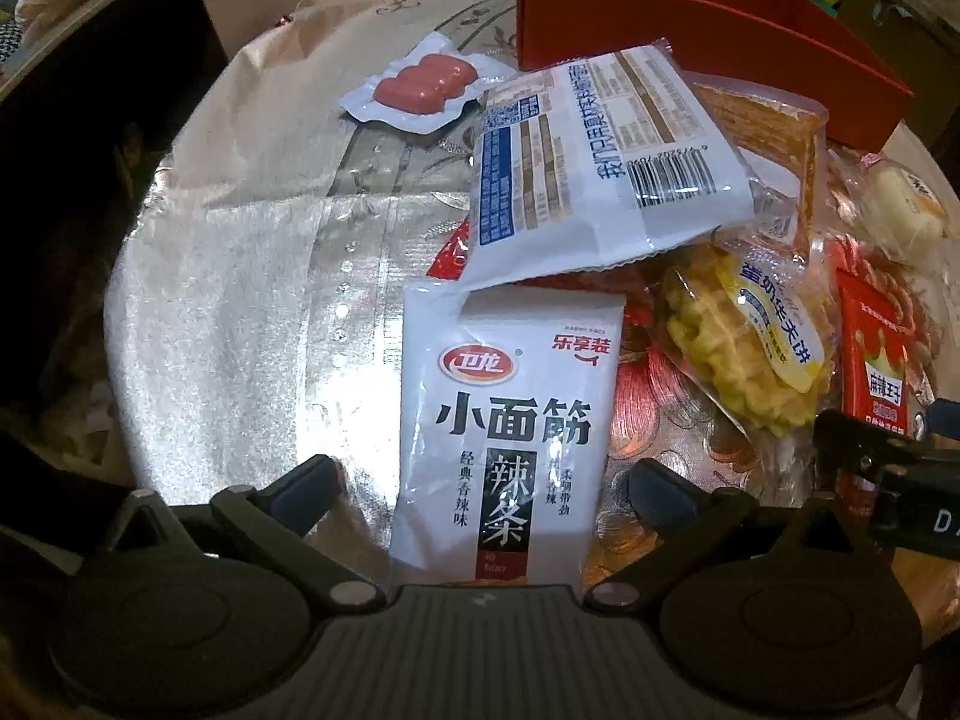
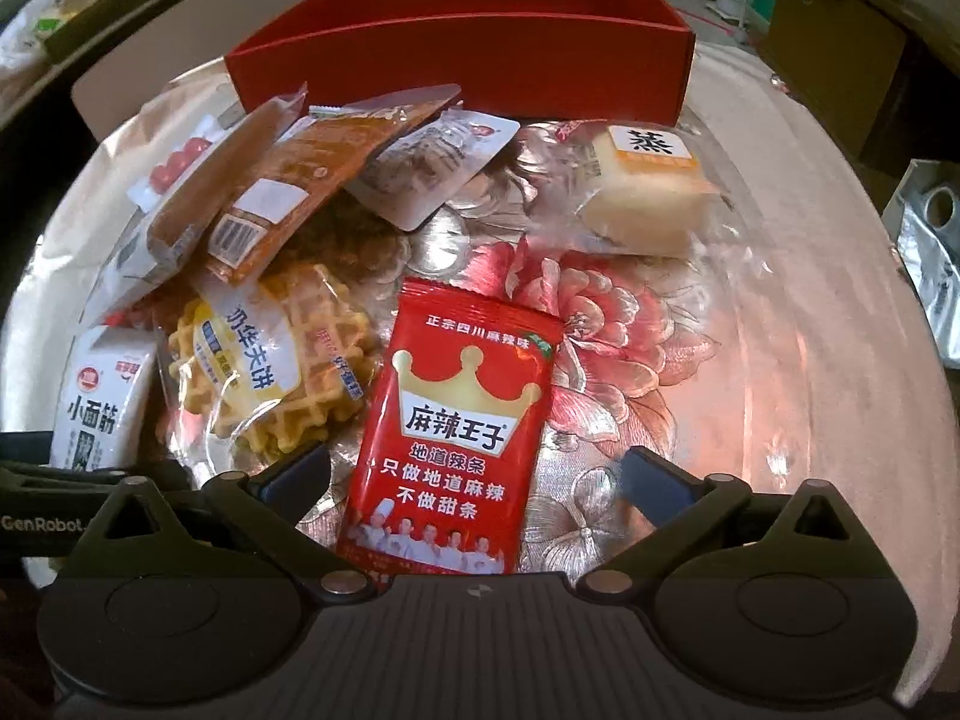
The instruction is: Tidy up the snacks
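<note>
We hold our left gripper (image 1: 483,495) wide apart over the table, and the white spicy-strip packet (image 1: 498,420) lies flat between its two fingers, its lower edge running in under the gripper body; the pads stand clear of its sides. Just beyond that packet's top edge a white packet with a barcode (image 1: 600,162) overlaps it, and farther ahead to the left sits a small sealed pack of red sausages (image 1: 420,87). To the right of the fingers lies a wrapped waffle (image 1: 744,342).

Our right gripper (image 2: 480,474) is also spread wide, with the red spicy-strip packet (image 2: 456,438) lying between its fingers, untouched by either pad. The waffle is just left of it, a wrapped steamed cake (image 2: 642,192) ahead to the right, and the red box (image 2: 468,60) stands open at the far side, beyond all the snacks.
</note>
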Demonstrator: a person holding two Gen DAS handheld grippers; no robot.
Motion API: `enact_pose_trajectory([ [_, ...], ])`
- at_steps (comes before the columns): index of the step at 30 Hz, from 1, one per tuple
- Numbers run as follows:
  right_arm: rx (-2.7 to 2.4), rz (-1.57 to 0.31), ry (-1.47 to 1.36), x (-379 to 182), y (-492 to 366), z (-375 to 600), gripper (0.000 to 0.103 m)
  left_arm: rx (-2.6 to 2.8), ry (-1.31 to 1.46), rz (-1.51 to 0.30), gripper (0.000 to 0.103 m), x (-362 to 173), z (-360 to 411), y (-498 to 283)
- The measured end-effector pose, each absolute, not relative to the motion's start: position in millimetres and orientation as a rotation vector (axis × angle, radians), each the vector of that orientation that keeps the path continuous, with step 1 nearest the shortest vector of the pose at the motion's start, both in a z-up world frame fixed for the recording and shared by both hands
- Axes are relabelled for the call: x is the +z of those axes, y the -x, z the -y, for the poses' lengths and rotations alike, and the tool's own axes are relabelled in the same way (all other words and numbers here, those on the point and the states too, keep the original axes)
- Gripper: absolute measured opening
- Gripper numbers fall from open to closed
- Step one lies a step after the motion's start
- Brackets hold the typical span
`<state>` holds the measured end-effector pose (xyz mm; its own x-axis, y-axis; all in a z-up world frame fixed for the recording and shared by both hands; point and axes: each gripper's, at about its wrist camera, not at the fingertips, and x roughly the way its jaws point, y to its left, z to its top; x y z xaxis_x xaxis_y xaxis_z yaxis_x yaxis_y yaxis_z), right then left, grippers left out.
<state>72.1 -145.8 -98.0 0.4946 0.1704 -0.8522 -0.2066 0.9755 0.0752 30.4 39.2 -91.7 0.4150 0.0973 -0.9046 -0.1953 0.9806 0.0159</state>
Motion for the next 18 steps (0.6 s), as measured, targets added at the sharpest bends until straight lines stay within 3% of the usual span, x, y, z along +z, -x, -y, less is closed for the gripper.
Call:
enact_pose_trajectory([
  [4, 0.289, -1.016, 0.199, -104.2, -61.2, 137.9, 0.103, 0.171, 0.078, -1.109, 0.1, -93.1, -38.0, -27.1],
  [12, 0.313, -1.02, 0.225, -100.2, -57.7, 139.7, 0.102, 0.17, 0.084, -1.126, 0.1, -90.4, -37.9, -26.0],
  [14, 0.311, -1.024, 0.226, -96.2, -54.6, 140.5, 0.095, 0.167, 0.081, -1.133, 0.1, -90.7, -38.8, -29.6],
  [15, 0.314, -1.022, 0.217, -92.7, -52.8, 142.3, 0.086, 0.164, 0.076, -1.131, 0.099, -90.6, -38.5, -30.2],
  [17, 0.307, -1.014, 0.211, -89.1, -50.2, 147.1, 0.069, 0.139, 0.053, -1.12, 0.087, -88.7, -35.3, -32.1],
  [18, 0.309, -1.015, 0.198, -89.0, -51.7, 150.8, 0.068, 0.119, 0.034, -1.109, 0.083, -86.6, -32.1, -31.0],
])
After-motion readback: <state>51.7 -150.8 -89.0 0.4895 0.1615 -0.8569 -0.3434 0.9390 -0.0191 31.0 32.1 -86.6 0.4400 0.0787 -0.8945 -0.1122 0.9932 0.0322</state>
